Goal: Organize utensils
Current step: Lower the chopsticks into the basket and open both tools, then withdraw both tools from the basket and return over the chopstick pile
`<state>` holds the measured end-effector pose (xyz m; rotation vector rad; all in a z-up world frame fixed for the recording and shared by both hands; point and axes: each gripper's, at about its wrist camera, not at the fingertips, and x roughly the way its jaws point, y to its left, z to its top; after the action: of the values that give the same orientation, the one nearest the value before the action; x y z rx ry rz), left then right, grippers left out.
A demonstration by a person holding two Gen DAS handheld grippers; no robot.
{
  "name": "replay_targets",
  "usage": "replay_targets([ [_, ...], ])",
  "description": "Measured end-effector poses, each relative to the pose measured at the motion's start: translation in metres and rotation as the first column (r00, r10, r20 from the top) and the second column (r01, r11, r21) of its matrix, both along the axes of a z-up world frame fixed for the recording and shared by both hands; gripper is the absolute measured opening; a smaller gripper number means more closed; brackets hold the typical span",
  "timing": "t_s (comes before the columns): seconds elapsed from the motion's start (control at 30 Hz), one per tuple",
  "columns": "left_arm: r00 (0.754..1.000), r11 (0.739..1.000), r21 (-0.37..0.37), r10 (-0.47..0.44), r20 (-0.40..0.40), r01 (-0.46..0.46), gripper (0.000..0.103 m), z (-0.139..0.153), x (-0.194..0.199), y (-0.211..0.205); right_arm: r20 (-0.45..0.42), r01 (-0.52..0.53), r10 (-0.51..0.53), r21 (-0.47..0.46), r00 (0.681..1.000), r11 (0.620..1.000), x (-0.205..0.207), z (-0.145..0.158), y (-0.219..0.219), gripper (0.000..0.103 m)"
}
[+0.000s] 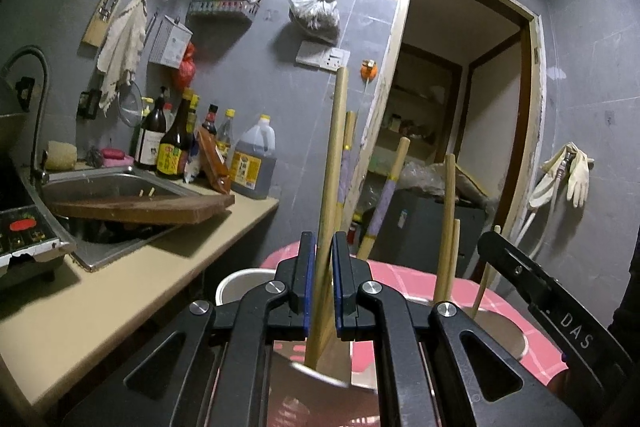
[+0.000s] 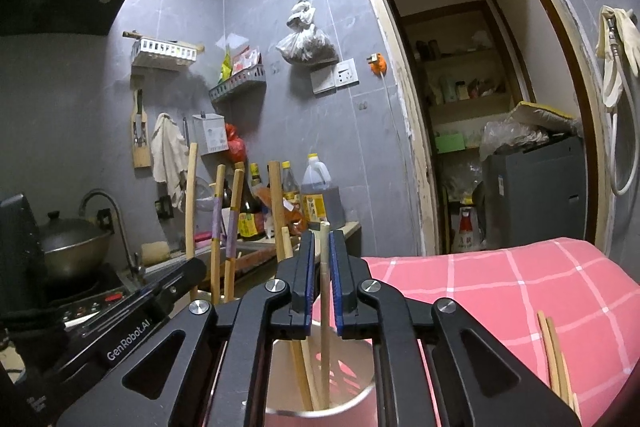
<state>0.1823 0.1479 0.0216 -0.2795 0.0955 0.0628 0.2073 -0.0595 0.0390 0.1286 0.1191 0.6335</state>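
Left wrist view, hidden: lower end of the long pale wooden stick (image 1: pixel 334 163) dropped behind the gripper body into a metal cup (image 1: pixel 320 381); cup rim blurred, base cut off by the frame.
Right wrist view, hidden: bottom of the white-walled metal cup (image 2: pixel 352 379) ran out of frame; two loose wooden chopsticks (image 2: pixel 554 359) on the pink checked tablecloth (image 2: pixel 500 287) were cut off at the lower edge.
Left gripper (image 1: pixel 323 267): pointed forward and slightly up over the cup; blue-padded jaws stood narrowly apart on either side of the long stick; contact could not be made out.
Right gripper (image 2: pixel 323 267): held over its cup; jaws a little apart, flanking a thin pale chopstick (image 2: pixel 325 307); a gap showed on both sides, no pinch.
Thin chopstick: upright, lower end inside the cup beside two other sticks.
Other utensils: purple-banded wooden chopsticks (image 1: pixel 384 199) and plain ones (image 1: pixel 448 223) stood in neighbouring cups on the cloth.
Surroundings: wooden cutting board (image 1: pixel 140 211) lay across the steel sink (image 1: pixel 100 183); dark sauce bottles (image 1: pixel 176 143) stood behind it.
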Motion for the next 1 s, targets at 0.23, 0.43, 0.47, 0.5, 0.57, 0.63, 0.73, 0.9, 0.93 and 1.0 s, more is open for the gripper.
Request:
replay_targets([
  [0.23, 0.999, 1.000, -0.004, -0.029, -0.019, 0.029, 0.009, 0.005, -0.006, 0.000, -0.014, 0.016, -0.016, -0.002, 1.000, 1.000, -0.003, 0.003, -0.010, 0.021],
  [0.43, 0.999, 0.999, -0.010, -0.046, -0.016, 0.046, 0.019, 0.015, -0.015, -0.002, -0.012, 0.043, -0.043, -0.005, 0.999, 0.999, -0.009, 0.010, -0.025, 0.025],
  [0.47, 0.999, 0.999, -0.003, -0.047, -0.014, 0.047, 0.019, 0.018, -0.017, -0.004, -0.010, 0.049, -0.049, -0.001, 0.999, 0.999, -0.011, 0.012, -0.029, 0.027],
  [0.5, 0.999, 0.999, 0.003, -0.049, -0.013, 0.049, 0.019, 0.020, -0.018, -0.006, -0.005, 0.055, -0.055, 0.001, 0.998, 0.998, -0.013, 0.014, -0.033, 0.029],
  [0.57, 0.998, 0.998, 0.015, -0.055, -0.008, 0.055, 0.023, 0.026, -0.021, -0.010, 0.004, 0.068, -0.068, -0.001, 0.998, 0.998, -0.017, 0.018, -0.040, 0.032],
  [0.63, 0.998, 0.998, 0.023, -0.065, -0.002, 0.065, 0.029, 0.030, -0.024, -0.016, 0.011, 0.083, -0.082, -0.005, 0.997, 0.997, -0.021, 0.021, -0.048, 0.033],
  [0.73, 0.996, 0.996, 0.035, -0.088, 0.003, 0.087, 0.033, 0.037, -0.029, -0.025, 0.023, 0.104, -0.104, -0.009, 0.994, 0.995, -0.025, 0.027, -0.061, 0.043],
  [0.9, 0.992, 0.990, 0.053, -0.129, 0.012, 0.128, 0.046, 0.045, -0.036, -0.041, 0.044, 0.138, -0.137, -0.022, 0.990, 0.990, -0.036, 0.035, -0.086, 0.051],
  [0.93, 0.990, 0.989, 0.058, -0.137, 0.011, 0.136, 0.050, 0.046, -0.037, -0.045, 0.049, 0.146, -0.144, -0.025, 0.988, 0.989, -0.038, 0.036, -0.091, 0.053],
  [1.0, 0.988, 0.986, 0.067, -0.152, 0.012, 0.151, 0.056, 0.048, -0.040, -0.052, 0.060, 0.164, -0.161, -0.033, 0.985, 0.986, -0.043, 0.040, -0.101, 0.058],
])
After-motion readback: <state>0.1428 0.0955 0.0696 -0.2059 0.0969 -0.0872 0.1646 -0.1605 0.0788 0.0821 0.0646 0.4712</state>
